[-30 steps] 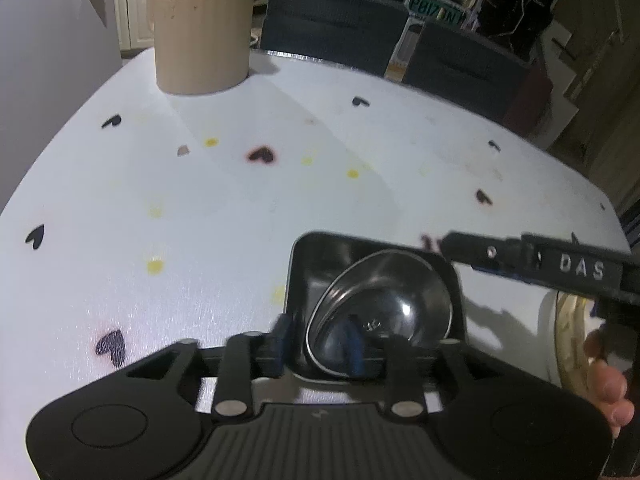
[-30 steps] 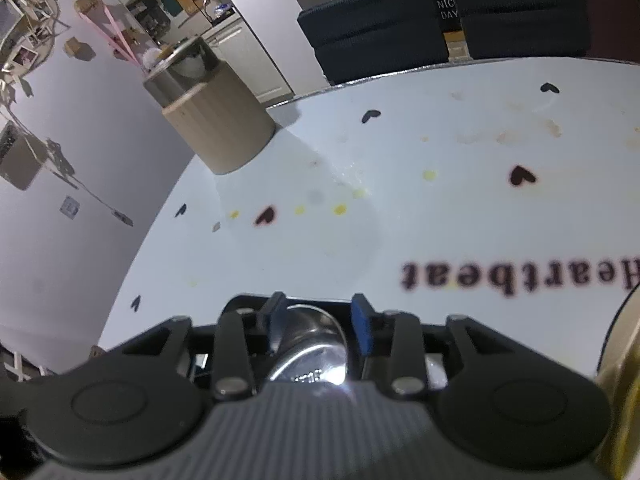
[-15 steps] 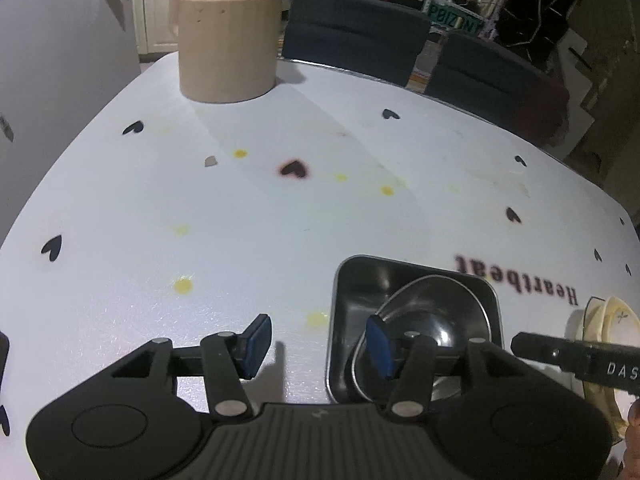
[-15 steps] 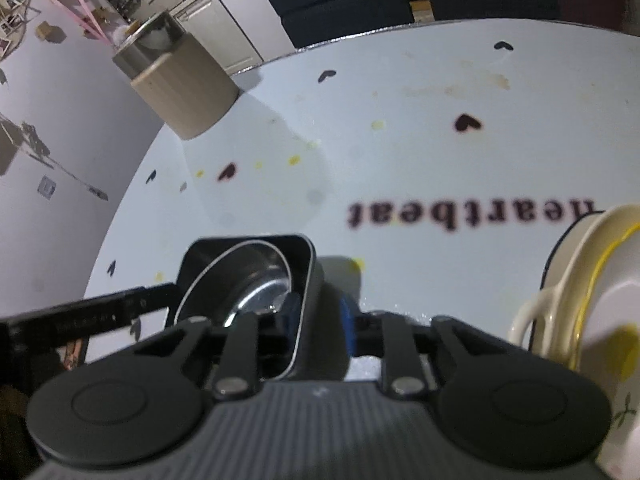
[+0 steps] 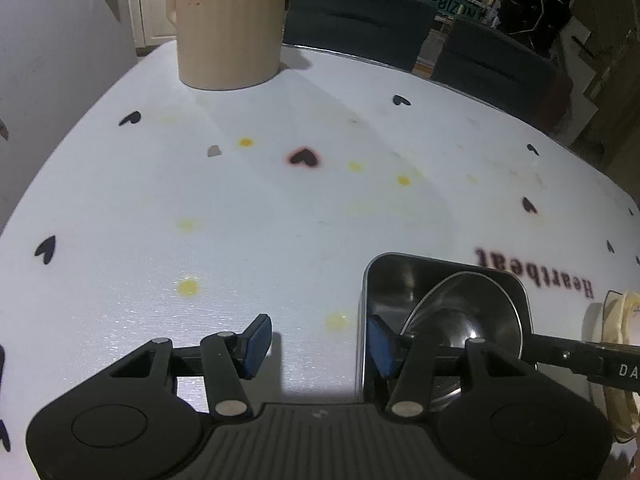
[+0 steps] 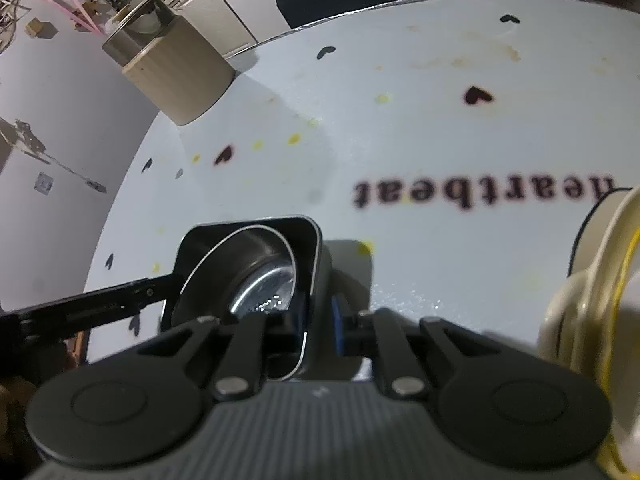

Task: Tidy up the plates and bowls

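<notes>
Square steel dish (image 5: 404, 276): dark metal, rounded corners, resting on the white surface (image 5: 248, 216) near the printed word "Heartbeat" (image 5: 536, 276). Holds a round steel bowl (image 5: 464, 316), tilted against the inner wall rather than seated flat.

Right gripper (image 6: 318, 320): jaws closing, one pad inside the dish and one outside, with the dish's near wall between them. Pads look nearly on the metal; full contact not confirmed.

Left gripper (image 5: 316, 340): jaws half spread, holding nothing. Its right finger (image 5: 380, 344) reaches just over the dish's left rim, while the other one hangs over bare surface.

Cream crockery (image 6: 592, 300): stacked pieces with yellow trim and a handle, just beside the dish on the right.

Beige ribbed canister (image 5: 228, 28): far edge of the surface, well apart from the work.

Handling note, as judgement: step in hand appears to be securing the dish by its wall. Finish the squeeze squarely on the wall before lifting, since thin polished steel slips easily. Lift level and slowly, because the loose, tilted bowl may slide or rattle out. Keep the left gripper clear of the rim, or ready to steady the opposite side.
</notes>
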`<state>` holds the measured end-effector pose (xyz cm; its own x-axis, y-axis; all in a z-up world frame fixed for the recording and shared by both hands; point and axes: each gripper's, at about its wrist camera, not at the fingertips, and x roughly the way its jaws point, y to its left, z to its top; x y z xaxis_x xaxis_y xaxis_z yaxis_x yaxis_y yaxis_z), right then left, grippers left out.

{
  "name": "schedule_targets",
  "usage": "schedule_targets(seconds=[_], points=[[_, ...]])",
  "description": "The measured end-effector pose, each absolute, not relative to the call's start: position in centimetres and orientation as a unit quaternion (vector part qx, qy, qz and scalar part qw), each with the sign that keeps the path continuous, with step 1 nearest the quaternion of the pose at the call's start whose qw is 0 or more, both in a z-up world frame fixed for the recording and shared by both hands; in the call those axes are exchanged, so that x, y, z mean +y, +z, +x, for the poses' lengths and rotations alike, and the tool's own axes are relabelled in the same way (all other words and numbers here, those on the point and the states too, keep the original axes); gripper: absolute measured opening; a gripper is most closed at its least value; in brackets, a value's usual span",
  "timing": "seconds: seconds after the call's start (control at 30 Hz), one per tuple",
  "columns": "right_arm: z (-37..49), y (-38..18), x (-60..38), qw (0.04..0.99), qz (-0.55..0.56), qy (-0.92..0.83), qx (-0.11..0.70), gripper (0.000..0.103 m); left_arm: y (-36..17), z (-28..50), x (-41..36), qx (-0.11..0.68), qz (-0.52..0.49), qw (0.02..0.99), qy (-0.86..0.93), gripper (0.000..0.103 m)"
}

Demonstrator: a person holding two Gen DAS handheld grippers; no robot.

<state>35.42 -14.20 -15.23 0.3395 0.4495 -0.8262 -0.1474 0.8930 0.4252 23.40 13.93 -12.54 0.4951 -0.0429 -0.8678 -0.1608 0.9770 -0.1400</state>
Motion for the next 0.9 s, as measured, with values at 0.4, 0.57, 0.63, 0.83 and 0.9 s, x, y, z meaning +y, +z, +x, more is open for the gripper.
schedule_targets(seconds=[0.4, 0.57, 0.63, 0.83, 0.9], points=[[35.4, -15.0, -14.1, 0.812, 0.138, 0.174, 0.539, 0.005, -13.0, 23.9, 12.3, 0.526, -0.106, 0.844, -0.013, 0.009], [35.6, -15.3, -14.3, 0.811, 0.144, 0.174, 0.540, 0.005, -13.2, 24.0, 12.3, 0.532, -0.111, 0.840, -0.019, 0.004], [35.7, -15.4, -14.3, 0.809, 0.147, 0.176, 0.542, 0.005, -13.2, 24.0, 12.4, 0.532, -0.114, 0.839, -0.018, 0.004], [35.8, -15.3, -14.3, 0.808, 0.150, 0.174, 0.542, 0.005, -13.2, 24.0, 12.6, 0.531, -0.124, 0.838, -0.020, 0.004], [35.8, -15.4, -14.4, 0.808, 0.151, 0.175, 0.542, 0.005, -13.2, 24.0, 12.7, 0.531, -0.126, 0.838, -0.020, 0.004]])
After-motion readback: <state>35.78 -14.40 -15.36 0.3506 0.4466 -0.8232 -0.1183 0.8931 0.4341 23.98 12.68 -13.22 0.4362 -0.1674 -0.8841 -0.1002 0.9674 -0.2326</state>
